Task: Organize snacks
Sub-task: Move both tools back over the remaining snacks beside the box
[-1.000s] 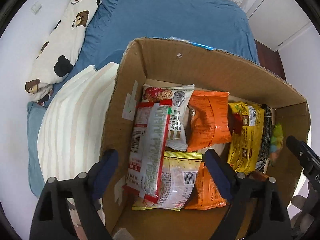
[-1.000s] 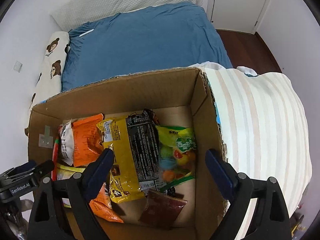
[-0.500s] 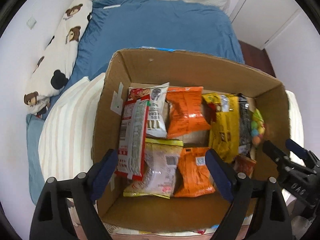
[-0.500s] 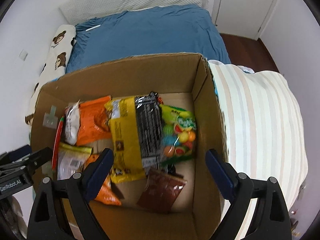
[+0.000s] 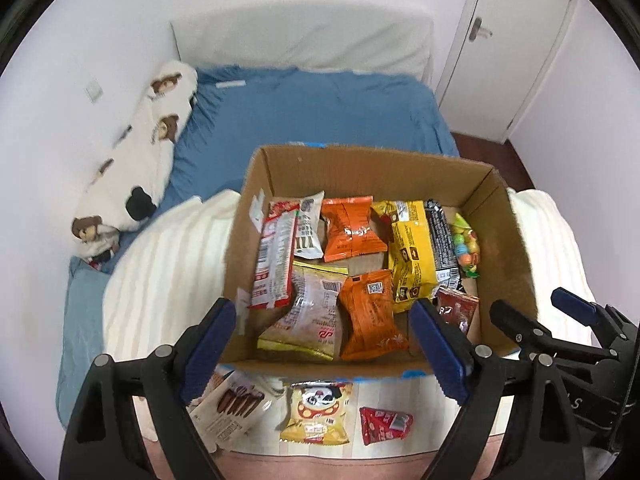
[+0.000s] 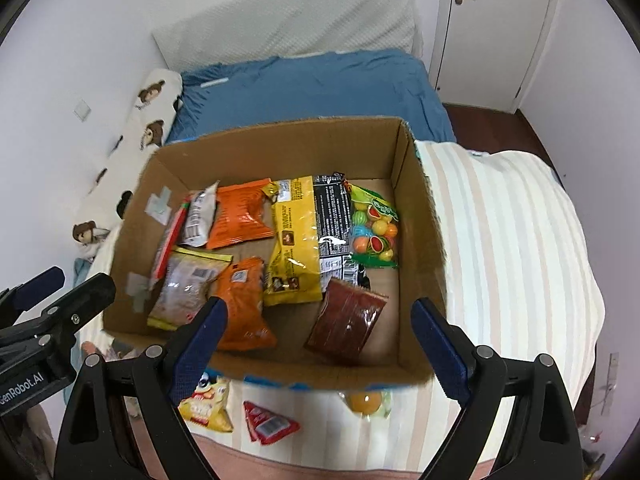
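The box (image 6: 276,148) is plain brown cardboard, matt and a little fibrous, with pale tape patches on one inner wall. The snack packets (image 6: 298,240) inside are glossy plastic film that catches the light; the dark red one (image 6: 346,320) looks crinkled. The striped blanket (image 6: 508,248) is soft matt cloth, and so is the blue sheet (image 5: 316,112). Each hand-held gripper (image 5: 324,348) is matt black plastic with blue rubbery pads (image 5: 438,348) and small metal pins.

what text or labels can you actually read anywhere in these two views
"enRobot.AI", cut off at the frame edge, on the left gripper's body in the right wrist view.
The snack packets in the cardboard box and the packets on the striped blanket carry print and barcodes, all too small or blurred to read.
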`<state>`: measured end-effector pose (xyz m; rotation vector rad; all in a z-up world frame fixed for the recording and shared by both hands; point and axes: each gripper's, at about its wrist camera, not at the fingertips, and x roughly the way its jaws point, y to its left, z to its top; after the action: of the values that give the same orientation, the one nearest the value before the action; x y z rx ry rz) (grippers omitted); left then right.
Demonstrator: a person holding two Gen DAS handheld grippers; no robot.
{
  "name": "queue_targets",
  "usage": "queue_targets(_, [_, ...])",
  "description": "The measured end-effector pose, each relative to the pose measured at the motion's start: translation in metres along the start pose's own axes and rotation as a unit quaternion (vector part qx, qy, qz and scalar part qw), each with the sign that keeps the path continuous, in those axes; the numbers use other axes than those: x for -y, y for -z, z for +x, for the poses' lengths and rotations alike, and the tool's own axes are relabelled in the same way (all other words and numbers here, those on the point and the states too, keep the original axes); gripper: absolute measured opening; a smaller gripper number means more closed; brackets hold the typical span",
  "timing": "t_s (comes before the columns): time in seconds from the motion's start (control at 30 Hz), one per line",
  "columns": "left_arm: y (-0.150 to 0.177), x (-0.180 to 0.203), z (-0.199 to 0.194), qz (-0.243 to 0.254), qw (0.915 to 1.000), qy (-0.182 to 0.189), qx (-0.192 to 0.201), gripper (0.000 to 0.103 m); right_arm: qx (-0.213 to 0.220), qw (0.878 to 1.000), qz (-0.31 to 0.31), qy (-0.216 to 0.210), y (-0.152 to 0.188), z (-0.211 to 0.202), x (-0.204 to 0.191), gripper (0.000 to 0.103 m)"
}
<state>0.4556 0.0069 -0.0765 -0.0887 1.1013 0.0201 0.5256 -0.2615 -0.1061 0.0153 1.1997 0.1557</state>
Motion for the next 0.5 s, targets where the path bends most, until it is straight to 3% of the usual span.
queue_targets(0.17, [0.022,-0.002,-0.035,0.004,0.9994,-0.006,0.034,0.089,0.032,0.999,0.000,0.001,0.022,-0.035,-0.006,0.095])
queue_targets(0.5, [0.058,-0.012,-0.069,-0.003,0.9979,-0.003,0.064,0.089,0.060,0.998,0.006,-0.017,0.063,-0.083,-0.020,0.095])
